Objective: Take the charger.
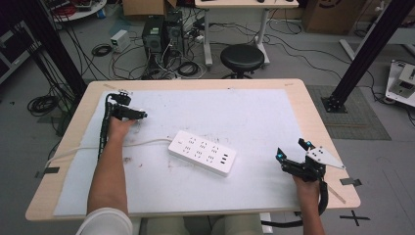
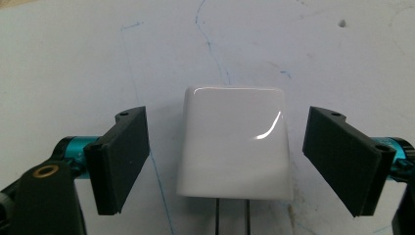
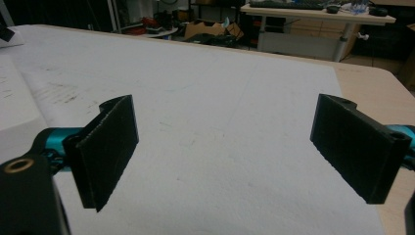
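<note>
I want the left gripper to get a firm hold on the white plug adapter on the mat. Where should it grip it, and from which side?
Probably from above, across the white adapter's two flat side faces. It lies flat on the mat, prongs toward the camera, with the left gripper's open jaws already on either side, each with a gap.

floor: grey, cables (image 1: 147, 68) | stool (image 1: 242, 58): black | desk (image 1: 244, 4): behind
</note>
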`<control>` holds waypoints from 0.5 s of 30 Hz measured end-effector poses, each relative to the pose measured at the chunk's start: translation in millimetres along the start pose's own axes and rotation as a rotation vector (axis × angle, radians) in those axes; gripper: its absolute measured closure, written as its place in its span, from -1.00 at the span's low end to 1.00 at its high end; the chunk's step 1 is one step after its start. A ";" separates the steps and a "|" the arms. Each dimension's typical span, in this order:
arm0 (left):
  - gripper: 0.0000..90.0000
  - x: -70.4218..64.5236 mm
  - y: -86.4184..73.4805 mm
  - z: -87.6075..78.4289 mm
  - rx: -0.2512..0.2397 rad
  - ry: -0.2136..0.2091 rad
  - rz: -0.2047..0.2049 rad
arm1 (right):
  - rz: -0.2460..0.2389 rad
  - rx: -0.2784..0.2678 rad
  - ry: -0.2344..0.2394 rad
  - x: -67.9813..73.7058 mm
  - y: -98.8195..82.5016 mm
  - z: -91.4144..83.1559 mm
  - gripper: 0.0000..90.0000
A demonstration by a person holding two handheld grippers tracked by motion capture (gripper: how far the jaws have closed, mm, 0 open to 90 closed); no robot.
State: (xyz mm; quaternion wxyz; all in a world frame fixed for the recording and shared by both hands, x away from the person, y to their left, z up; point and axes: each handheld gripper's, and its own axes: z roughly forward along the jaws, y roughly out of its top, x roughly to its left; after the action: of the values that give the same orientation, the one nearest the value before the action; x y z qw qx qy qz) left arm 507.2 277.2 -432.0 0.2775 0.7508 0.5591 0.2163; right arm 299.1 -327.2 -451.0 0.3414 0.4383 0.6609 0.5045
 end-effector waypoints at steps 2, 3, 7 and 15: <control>-0.61 0.2 -0.7 1.3 0.011 0.005 0.003 | 0.001 0.002 0.001 0.1 -0.1 0.0 -0.76; -0.61 0.9 -1.1 2.0 0.015 0.007 0.005 | -0.002 0.001 0.001 -0.1 0.0 0.1 -0.76; -0.51 0.2 -2.4 3.9 0.017 0.007 0.014 | -0.002 0.001 0.001 0.2 0.0 0.4 -0.76; -0.27 -3.1 -1.8 3.2 0.014 0.003 0.035 | -0.002 0.005 0.000 0.5 0.0 0.2 -0.76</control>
State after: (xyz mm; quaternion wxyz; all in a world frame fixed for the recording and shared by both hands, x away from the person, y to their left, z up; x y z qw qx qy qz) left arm 507.1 274.1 -435.6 0.2677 0.7621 0.5476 0.2184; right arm 299.1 -326.6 -451.0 0.3408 0.4384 0.6625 0.5027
